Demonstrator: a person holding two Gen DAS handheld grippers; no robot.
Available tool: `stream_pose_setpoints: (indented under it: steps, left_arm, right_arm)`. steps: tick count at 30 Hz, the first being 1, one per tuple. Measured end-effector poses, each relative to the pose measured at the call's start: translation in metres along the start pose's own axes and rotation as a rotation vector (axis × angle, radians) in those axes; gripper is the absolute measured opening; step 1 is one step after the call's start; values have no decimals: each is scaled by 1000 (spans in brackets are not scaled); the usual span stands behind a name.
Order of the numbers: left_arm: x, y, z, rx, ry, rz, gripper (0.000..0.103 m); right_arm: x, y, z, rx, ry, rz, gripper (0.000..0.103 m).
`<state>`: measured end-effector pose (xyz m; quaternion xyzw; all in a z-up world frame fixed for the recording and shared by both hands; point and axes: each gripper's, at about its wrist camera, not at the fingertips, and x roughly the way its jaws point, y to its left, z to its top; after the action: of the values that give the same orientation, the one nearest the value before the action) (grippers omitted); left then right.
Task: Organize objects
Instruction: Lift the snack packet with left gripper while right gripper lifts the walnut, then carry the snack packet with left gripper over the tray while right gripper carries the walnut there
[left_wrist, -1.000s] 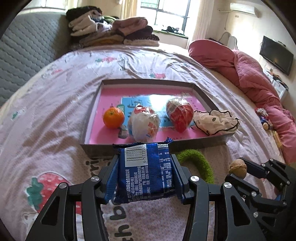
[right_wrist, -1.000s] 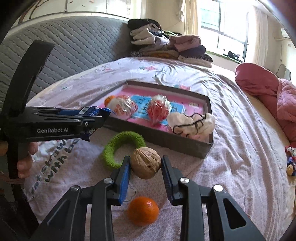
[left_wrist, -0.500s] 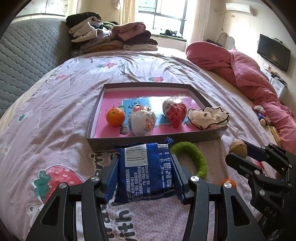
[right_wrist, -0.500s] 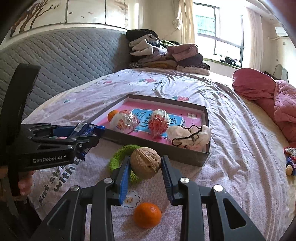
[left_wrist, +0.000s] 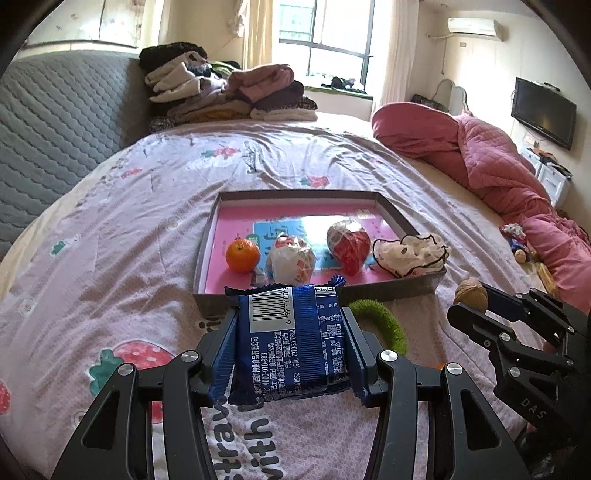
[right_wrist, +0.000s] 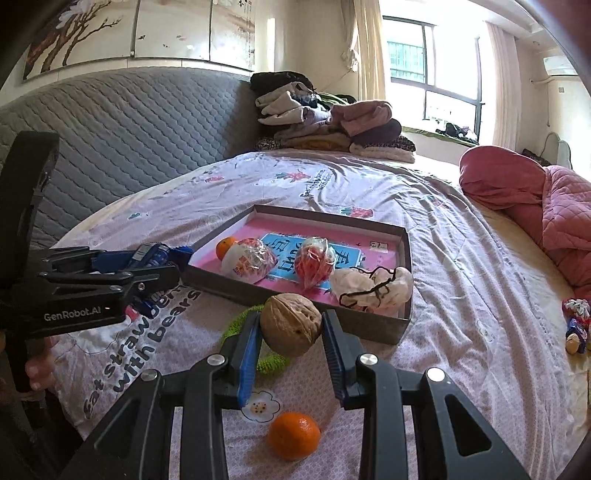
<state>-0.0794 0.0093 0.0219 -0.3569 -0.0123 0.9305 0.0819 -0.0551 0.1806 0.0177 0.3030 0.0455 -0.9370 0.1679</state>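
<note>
Left wrist view: your left tool (left_wrist: 291, 345) clamps a blue snack packet (left_wrist: 291, 341) between both pads, held above the bedsheet (left_wrist: 122, 229) just short of the near wall of the grey tray (left_wrist: 391, 290). In the right wrist view your right tool (right_wrist: 290, 334) grips a walnut (right_wrist: 290, 324), raised over a green ring (right_wrist: 271, 360) and near a loose orange (right_wrist: 293, 435). Inside the tray sit another orange (left_wrist: 242, 254), two wrapped snacks and a white cloth with black trim (left_wrist: 410, 254).

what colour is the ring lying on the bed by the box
Green, fuzzy ring; clearest in the left wrist view.
</note>
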Motion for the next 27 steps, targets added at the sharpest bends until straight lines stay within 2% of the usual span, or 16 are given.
stream_pose_setpoints:
  steps: [27]
  left_arm:
    - [-17,-4,4,23,-78,12,53]
  right_arm:
    - [-17,-5,18,42,-102,-24,33]
